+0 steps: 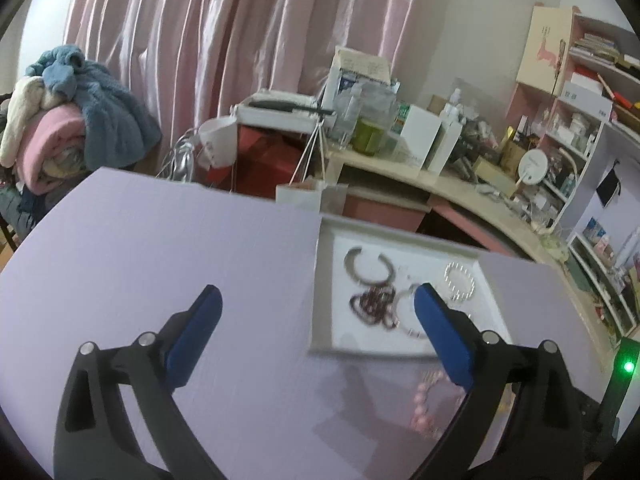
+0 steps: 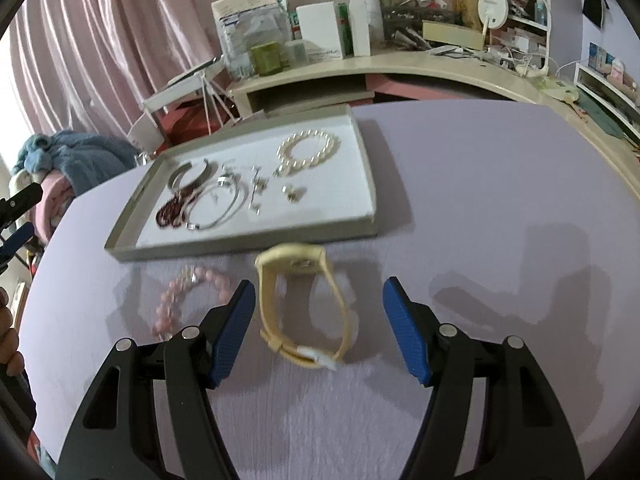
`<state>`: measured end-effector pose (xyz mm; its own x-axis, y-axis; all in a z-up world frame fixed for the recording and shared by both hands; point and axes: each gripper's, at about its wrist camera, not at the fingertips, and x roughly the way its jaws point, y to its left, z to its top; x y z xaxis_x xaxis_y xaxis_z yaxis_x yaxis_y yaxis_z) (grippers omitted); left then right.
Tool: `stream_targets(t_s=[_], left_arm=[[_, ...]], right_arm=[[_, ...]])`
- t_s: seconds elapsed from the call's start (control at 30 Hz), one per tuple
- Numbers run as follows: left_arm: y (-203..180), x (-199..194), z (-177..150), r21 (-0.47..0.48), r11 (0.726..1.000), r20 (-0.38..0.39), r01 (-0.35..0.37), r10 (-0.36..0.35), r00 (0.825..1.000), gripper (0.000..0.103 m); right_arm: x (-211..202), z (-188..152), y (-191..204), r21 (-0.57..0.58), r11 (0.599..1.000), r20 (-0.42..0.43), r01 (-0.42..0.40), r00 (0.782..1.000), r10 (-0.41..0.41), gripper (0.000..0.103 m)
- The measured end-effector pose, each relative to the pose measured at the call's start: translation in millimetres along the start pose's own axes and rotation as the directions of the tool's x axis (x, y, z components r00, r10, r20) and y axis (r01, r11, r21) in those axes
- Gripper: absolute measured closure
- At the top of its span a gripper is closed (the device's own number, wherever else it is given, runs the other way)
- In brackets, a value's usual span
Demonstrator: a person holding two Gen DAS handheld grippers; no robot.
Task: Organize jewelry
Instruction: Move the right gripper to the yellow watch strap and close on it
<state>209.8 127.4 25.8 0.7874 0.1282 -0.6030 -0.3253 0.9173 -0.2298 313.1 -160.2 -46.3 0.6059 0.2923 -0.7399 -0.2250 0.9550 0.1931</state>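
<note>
- No text, brand or number can be read in either view
- The cardboard box [image 2: 245, 8] on the back desk [image 2: 420, 65] carries a printed label, too blurred to make out
- The pink-and-cream board [image 1: 545, 49] beside the shelf shows small marks, illegible

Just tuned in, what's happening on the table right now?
A person with a gripper in each hand is sorting jewelry into a shallow tray on a purple table. The tray already holds a pearl bracelet, a dark red bead strand and some silver bangles. The right gripper is open, its fingers on either side of a yellow watch lying in front of the tray. A pink bead bracelet lies beside it. The left gripper is open and empty.
</note>
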Motion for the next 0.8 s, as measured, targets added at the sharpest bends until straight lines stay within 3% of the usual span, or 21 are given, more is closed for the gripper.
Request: stream_targets(t_s=[0.8], left_arm=[[-1,-2,-13,-0.015,1.0,-0.031,0.009,-0.009,0.999,0.004]], right_arm=[[26,3,11,-0.045,0.999,-0.056,0.004,0.998,-0.006,0.035]])
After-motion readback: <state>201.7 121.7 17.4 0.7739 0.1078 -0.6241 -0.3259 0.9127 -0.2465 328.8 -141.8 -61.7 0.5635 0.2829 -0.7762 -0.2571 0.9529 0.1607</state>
